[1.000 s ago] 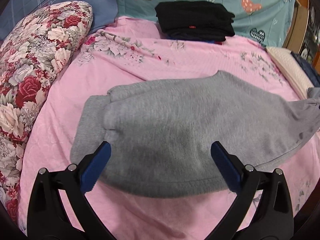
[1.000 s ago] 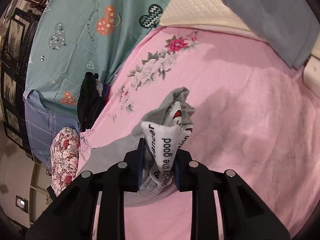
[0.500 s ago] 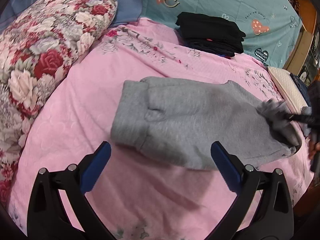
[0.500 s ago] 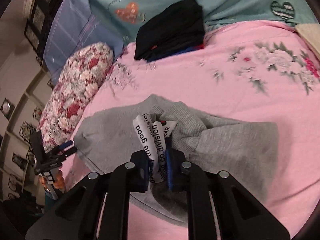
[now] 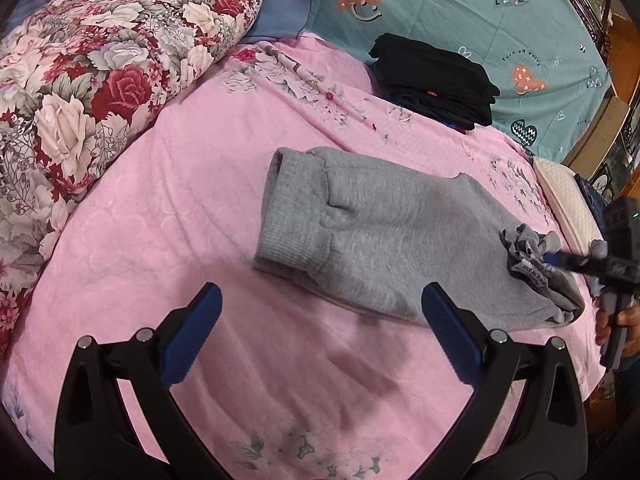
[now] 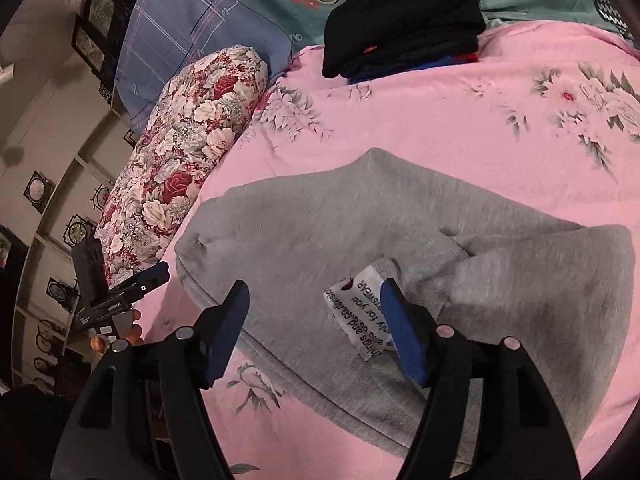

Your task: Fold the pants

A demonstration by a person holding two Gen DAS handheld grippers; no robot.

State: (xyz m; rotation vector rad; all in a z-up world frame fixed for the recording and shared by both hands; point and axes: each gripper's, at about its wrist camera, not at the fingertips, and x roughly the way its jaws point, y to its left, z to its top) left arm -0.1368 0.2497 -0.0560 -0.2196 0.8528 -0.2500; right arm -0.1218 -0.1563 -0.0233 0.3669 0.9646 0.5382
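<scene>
The grey sweatpants [image 5: 384,232] lie folded on the pink bedsheet [image 5: 200,208], also in the right wrist view [image 6: 332,240]. Their ribbed cuff end with a white printed label [image 6: 368,316] rests on top of the fold. My left gripper [image 5: 320,336] is open and empty, above bare sheet short of the pants. My right gripper [image 6: 316,332] is open over the pants, its right finger beside the label. In the left wrist view the right gripper [image 5: 560,258] sits at the cuff end.
A floral bolster [image 5: 92,80] lies at the left. A stack of folded black clothes [image 5: 436,80] sits at the back by the teal sheet [image 5: 460,12]. A cream pillow [image 5: 568,200] lies at the right edge.
My right gripper carried the cuff end over onto the pants and opened, letting it go. My left gripper pulled back off the pants, staying open.
</scene>
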